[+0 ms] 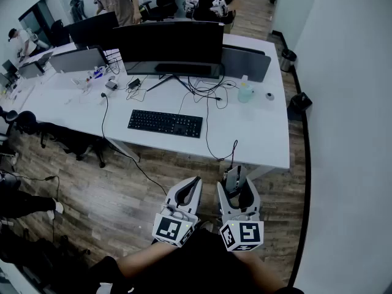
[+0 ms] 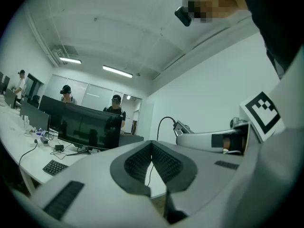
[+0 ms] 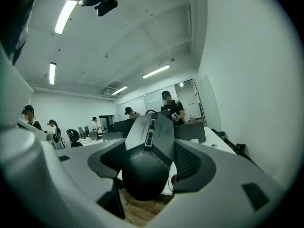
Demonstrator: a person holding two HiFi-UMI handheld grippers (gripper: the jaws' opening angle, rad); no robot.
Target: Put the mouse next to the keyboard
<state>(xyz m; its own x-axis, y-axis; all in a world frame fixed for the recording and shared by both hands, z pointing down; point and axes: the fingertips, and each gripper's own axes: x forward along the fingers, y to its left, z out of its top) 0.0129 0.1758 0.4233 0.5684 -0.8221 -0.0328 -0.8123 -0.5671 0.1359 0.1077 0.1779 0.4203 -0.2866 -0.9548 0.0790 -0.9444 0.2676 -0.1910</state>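
Note:
The black wired mouse (image 1: 234, 179) (image 3: 146, 161) sits between the jaws of my right gripper (image 1: 236, 187) (image 3: 151, 148), which is shut on it and holds it in the air over the wooden floor, short of the desk's near edge. Its cable (image 1: 234, 147) runs up onto the white desk (image 1: 260, 136). The black keyboard (image 1: 165, 123) (image 2: 54, 166) lies on the desk in front of the wide monitor (image 1: 168, 46). My left gripper (image 1: 190, 190) (image 2: 152, 144) hangs beside the right one, shut with nothing in it.
Cables (image 1: 205, 90) trail across the desk behind the keyboard, and a pale bottle (image 1: 245, 91) stands at the right. Two bins (image 1: 288, 60) stand by the right wall. A black chair (image 1: 67, 141) is at the desk's left. People stand at the far desks.

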